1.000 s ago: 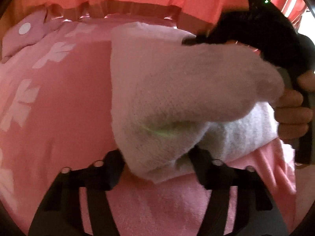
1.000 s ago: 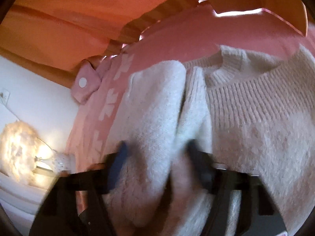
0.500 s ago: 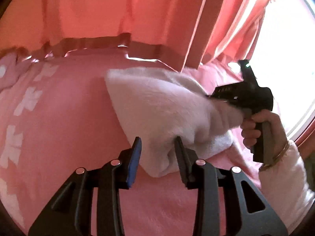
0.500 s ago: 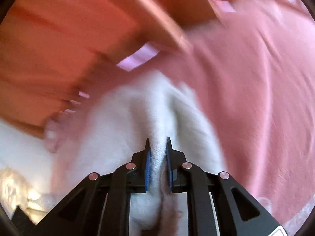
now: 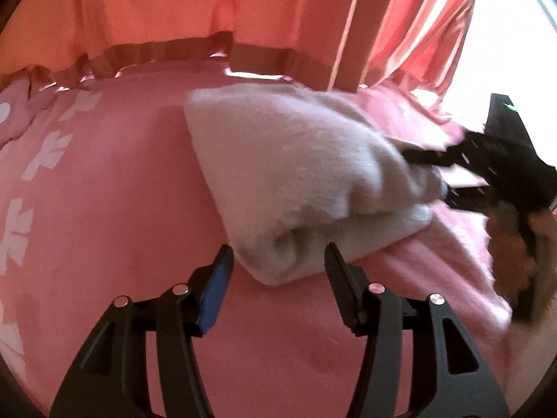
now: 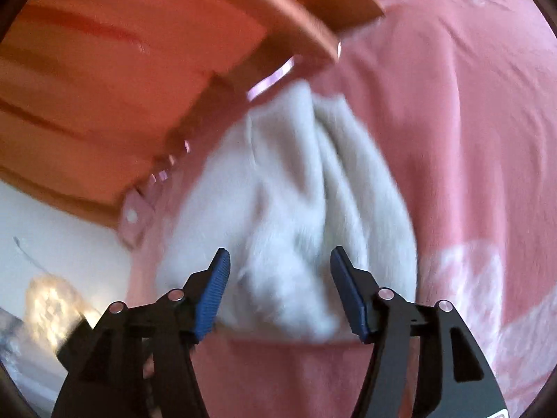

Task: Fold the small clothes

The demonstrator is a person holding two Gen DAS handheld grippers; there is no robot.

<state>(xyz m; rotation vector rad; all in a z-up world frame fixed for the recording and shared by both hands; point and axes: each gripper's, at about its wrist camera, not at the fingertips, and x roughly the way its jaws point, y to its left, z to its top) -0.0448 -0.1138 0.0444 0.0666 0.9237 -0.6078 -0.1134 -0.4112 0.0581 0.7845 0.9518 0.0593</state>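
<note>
A fluffy white sweater point(image 5: 296, 174) lies folded in a bundle on the pink bedspread point(image 5: 104, 191). My left gripper point(image 5: 278, 261) stands at its near corner. Its jaws are opening, and the sweater's corner sits between the tips without the pads point(image 5: 214, 289) pressing it. On the right of that view, a hand point(image 5: 515, 244) holds my right gripper point(image 5: 430, 174) at the sweater's far end. In the right wrist view, my right gripper point(image 6: 280, 268) has its jaws opening. The sweater point(image 6: 296, 202) bulges between its blue pads point(image 6: 212, 289), which stand off it.
Orange-red curtains point(image 5: 156, 10) hang behind the bed, and a bright window point(image 5: 504, 52) is on the right. A pink pillow point(image 5: 14, 115) lies at the left, where the bedspread has white bows. A fuzzy pink cloth point(image 5: 435, 261) lies under the sweater. A lit lamp point(image 6: 55, 299) stands beside the bed.
My right gripper, which was clamped on a fold of the sweater, has spread its jaws and let go. My left gripper's jaws have widened after narrowing. The sweater has settled on the bed.
</note>
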